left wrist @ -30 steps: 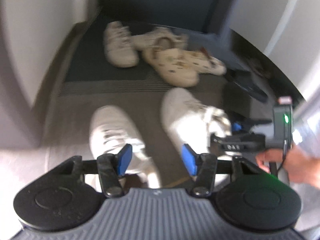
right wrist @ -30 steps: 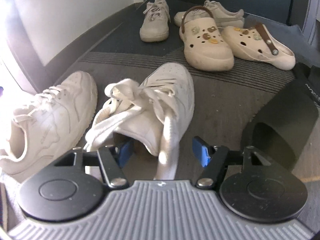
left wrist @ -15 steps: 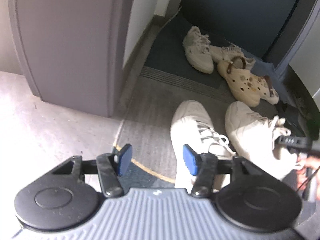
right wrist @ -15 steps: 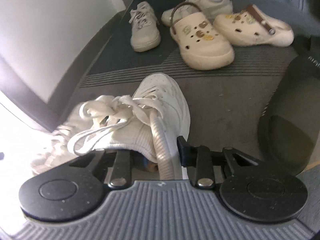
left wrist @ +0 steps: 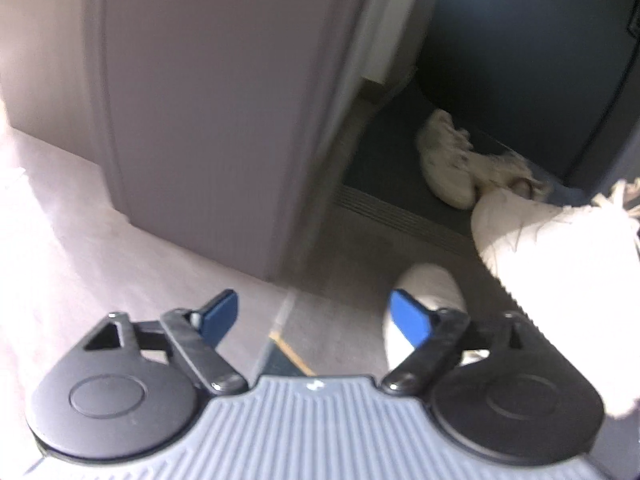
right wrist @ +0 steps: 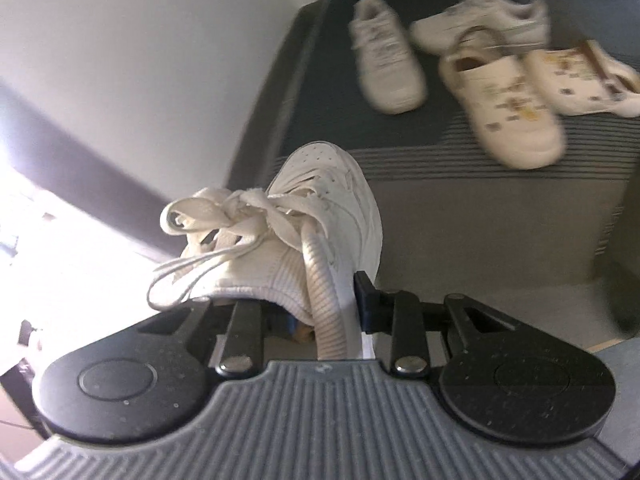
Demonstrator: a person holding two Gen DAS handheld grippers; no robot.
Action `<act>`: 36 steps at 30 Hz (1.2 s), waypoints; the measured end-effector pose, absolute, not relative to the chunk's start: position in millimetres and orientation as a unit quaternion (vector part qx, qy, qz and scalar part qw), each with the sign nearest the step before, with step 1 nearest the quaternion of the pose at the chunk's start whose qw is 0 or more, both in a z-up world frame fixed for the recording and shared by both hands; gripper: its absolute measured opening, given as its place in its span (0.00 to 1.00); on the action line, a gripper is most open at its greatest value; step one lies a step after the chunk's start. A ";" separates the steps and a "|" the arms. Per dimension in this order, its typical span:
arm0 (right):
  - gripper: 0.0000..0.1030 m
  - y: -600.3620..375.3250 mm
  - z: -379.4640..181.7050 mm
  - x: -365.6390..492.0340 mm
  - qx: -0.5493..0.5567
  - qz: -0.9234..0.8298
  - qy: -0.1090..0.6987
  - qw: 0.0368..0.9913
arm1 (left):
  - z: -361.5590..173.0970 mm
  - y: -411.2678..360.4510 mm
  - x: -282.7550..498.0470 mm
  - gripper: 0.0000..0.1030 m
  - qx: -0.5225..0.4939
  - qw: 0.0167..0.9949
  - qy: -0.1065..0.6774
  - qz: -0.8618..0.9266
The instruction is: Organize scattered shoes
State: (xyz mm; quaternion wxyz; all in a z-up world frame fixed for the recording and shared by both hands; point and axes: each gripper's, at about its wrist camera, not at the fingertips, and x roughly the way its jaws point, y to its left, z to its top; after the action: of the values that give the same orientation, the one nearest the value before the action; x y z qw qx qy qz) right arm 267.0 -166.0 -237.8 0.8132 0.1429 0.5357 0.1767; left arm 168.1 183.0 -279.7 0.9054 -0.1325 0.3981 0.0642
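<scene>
White sneaker [right wrist: 320, 216] in right gripper [right wrist: 316, 304]

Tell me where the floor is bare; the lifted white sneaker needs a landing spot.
Bare grey carpet lies right of the white lace-up sneaker held shut in the right gripper, short of the ribbed strip. Dark mat left of the small white trainer is free. Crowded: the cream clogs beyond. The left gripper is open.

Both grippers: ribbed grey body, black round-hubbed linkage arms, silver screws, blue-padded fingers [left wrist: 412, 314].
</scene>
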 end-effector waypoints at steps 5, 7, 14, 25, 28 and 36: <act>0.30 -112.4 -259.5 249.5 0.172 0.206 0.524 0.809 | -276.7 205.1 157.2 0.86 -0.135 0.902 0.399 0.096; 0.30 -99.0 -269.6 245.1 0.185 0.210 0.523 0.805 | -274.5 215.9 150.2 0.87 -0.130 0.900 0.400 0.111; 0.30 -97.5 -301.3 199.8 0.181 0.191 0.517 0.814 | -282.1 249.1 136.6 0.89 -0.135 0.890 0.409 0.150; 0.31 -112.8 -346.4 147.9 0.149 0.162 0.542 0.811 | -280.7 244.1 140.7 0.90 -0.130 0.894 0.397 0.161; 0.34 -118.5 -349.5 132.6 0.109 0.183 0.538 0.815 | -284.6 247.1 138.5 0.90 -0.139 0.889 0.403 0.165; 0.53 -145.7 -330.9 101.5 0.082 0.243 0.582 0.772 | -287.9 246.2 132.7 0.90 -0.171 0.882 0.406 0.169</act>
State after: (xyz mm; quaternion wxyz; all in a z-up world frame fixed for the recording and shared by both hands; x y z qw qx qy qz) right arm 101.5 -145.7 -330.9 0.7716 0.0818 0.5823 0.2426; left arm 132.7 246.2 -287.9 0.8817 -0.1713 0.4059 0.1687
